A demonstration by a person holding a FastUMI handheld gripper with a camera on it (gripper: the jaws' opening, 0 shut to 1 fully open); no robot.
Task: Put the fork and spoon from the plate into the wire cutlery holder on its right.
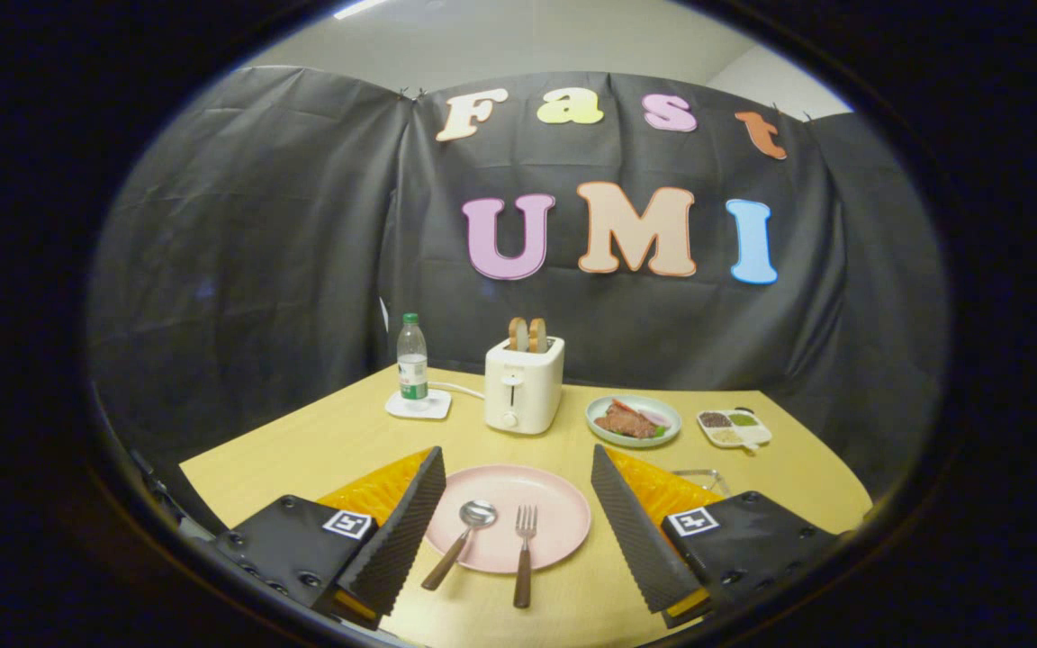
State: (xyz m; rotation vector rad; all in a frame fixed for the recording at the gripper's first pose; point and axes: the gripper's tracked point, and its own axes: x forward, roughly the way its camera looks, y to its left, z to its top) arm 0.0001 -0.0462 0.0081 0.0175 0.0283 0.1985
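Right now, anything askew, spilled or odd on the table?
Nothing stands out. The wooden-handled spoon and fork lie side by side on the pink round plate, handles overhanging its near rim. The white toaster and clear bottle stand upright. The gripper is open, fingers flanking the plate.

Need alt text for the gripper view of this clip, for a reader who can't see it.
The open gripper frames a pink plate holding a spoon and a fork on a wooden table. The wire cutlery holder peeks out behind the right finger; a toaster, bottle and food dishes stand beyond.
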